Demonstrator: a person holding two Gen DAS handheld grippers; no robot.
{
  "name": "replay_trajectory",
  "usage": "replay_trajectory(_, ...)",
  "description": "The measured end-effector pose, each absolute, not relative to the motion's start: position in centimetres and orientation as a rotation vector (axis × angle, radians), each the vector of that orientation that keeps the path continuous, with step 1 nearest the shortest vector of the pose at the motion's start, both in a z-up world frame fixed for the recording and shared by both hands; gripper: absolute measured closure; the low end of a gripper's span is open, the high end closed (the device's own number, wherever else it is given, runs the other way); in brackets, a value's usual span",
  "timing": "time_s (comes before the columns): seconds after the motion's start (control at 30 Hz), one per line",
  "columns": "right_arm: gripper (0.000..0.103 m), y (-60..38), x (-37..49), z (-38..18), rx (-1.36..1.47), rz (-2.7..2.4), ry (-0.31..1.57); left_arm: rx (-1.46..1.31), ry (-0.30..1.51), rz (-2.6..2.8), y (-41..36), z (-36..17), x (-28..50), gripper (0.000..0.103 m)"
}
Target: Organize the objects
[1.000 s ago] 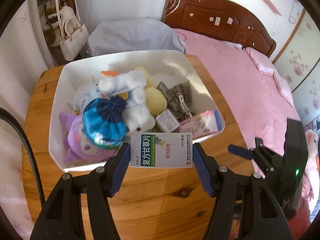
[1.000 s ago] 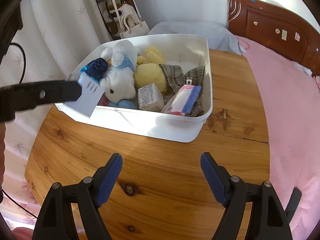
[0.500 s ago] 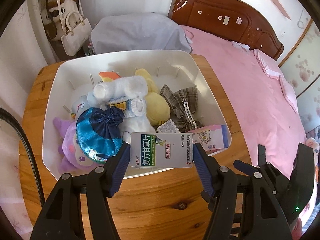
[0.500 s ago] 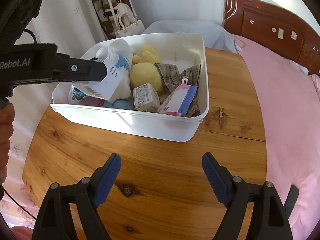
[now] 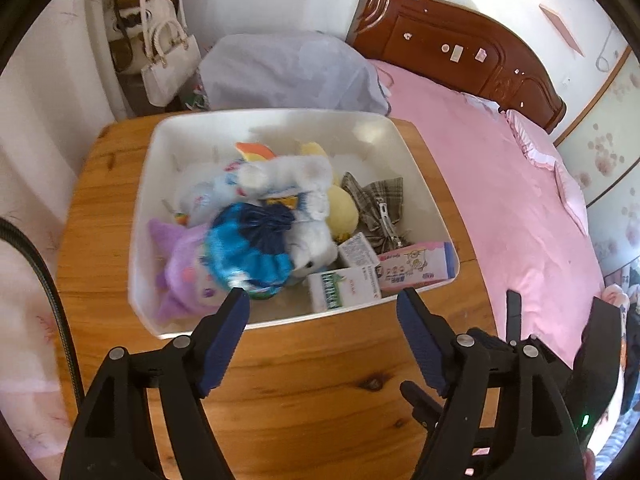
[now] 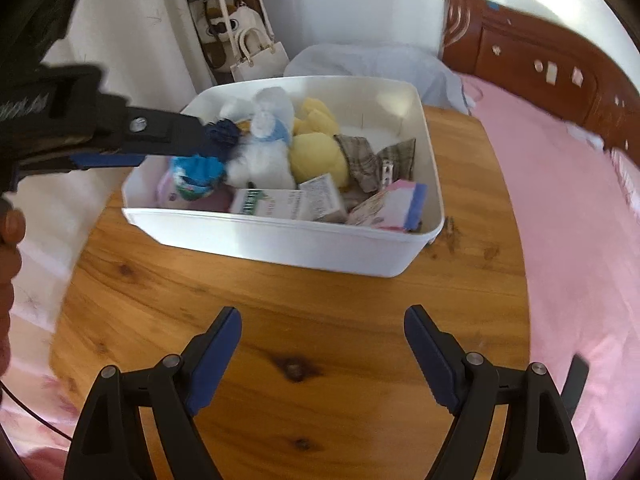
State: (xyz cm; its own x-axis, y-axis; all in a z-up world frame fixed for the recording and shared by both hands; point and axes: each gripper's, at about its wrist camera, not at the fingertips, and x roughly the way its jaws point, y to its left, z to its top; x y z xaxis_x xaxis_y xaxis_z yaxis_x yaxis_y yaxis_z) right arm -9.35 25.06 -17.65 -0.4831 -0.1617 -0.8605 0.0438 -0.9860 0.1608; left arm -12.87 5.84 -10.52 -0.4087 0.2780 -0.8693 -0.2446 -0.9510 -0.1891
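A white and green medicine box [image 5: 344, 290] lies inside the white bin [image 5: 280, 114] against its near wall, next to a pink tissue pack [image 5: 416, 268] and a small grey box [image 5: 358, 248]. My left gripper [image 5: 322, 320] hangs just above the bin's near rim. Its jaws are opening and nothing is between them. In the right wrist view one left finger [image 6: 168, 128] reaches over the bin [image 6: 280, 240], where the box [image 6: 268, 202] rests. My right gripper [image 6: 322, 316] is open over bare table, in front of the bin.
The bin also holds a blue pouch [image 5: 248, 248], white, purple and yellow plush toys and a plaid bow [image 5: 376, 204]. It stands on a wooden table [image 5: 300, 380]. A pink bed [image 5: 500, 180] lies to the right. A white handbag [image 5: 168, 64] hangs behind.
The left gripper carried the medicine box over the bin's near rim, opened and let it go; the box now lies in the bin. The right gripper stayed open.
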Motion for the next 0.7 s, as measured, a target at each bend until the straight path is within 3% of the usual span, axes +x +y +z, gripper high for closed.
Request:
replay_trajectory(0.2, 0.019, 25.3, -7.8, -16.2, 1.631, -2.488, -0.589, -1.435, -0.049, 2.455, 2.8, -6.4, -10.7, 0.021)
replay_trajectory(0.27, 0.009, 25.1, -7.5, -15.5, 1.668, -2.464, -0.646, -1.435, -0.075, 2.458, 1.8, -5.3, -9.6, 0.021)
replay_trajectory(0.33, 0.001, 24.5, -7.2, -14.4, 1.693, -2.473, -0.595, -1.439, -0.078, 2.461, 1.1, -4.6, -8.8, 0.021)
replay_trajectory(0.7, 0.0, 22.3, -3.6, -9.9, 1.705, -2.507, -0.529, -1.515, 0.037, 2.564, -1.2, -3.7, -3.2, 0.021)
